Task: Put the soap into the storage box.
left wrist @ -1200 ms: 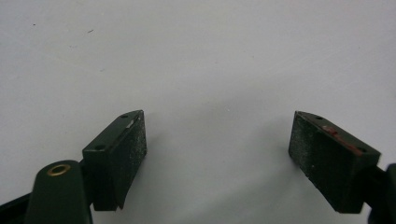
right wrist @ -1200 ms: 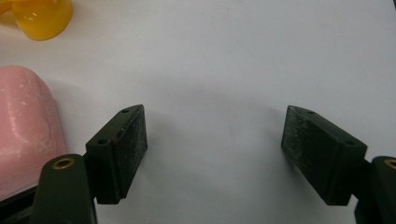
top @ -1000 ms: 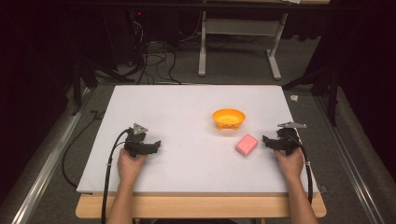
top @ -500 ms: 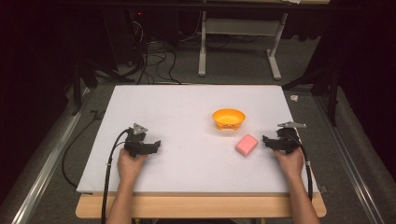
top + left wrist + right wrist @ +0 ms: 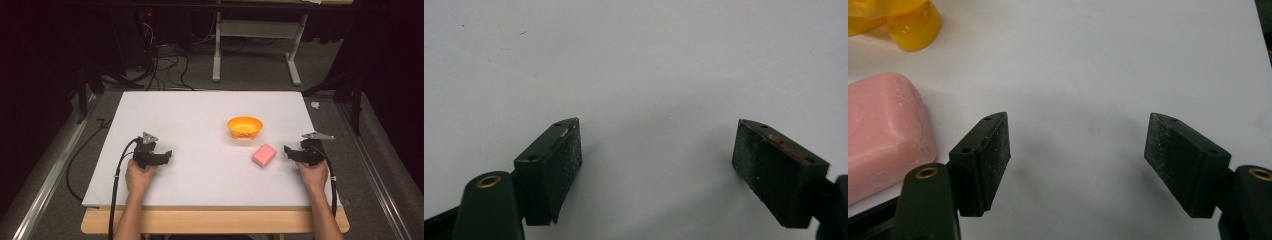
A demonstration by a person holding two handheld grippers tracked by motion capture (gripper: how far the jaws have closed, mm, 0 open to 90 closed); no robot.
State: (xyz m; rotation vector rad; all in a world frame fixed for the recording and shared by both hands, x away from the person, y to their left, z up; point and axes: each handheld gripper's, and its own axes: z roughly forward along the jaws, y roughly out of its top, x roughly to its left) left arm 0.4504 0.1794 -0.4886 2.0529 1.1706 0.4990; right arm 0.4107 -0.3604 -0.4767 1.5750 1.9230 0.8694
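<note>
Nothing has moved: both grippers rest spread and empty. Right gripper (image 5: 1078, 165) sits just beside the pink soap (image 5: 883, 132); its view reveals the soap's scuffs. Beyond the soap stands the orange bowl (image 5: 245, 126), nothing between; left gripper (image 5: 166, 156) lies well apart.

no readable text, labels, brands, numbers or signs anywhere on table or objects.

White board (image 5: 200, 115) on my wooden table (image 5: 210, 221). Orange bowl (image 5: 245, 126) sits mid-right, pink soap (image 5: 264, 154) just beside it, apart. Both my grippers look to rest on the board.
</note>
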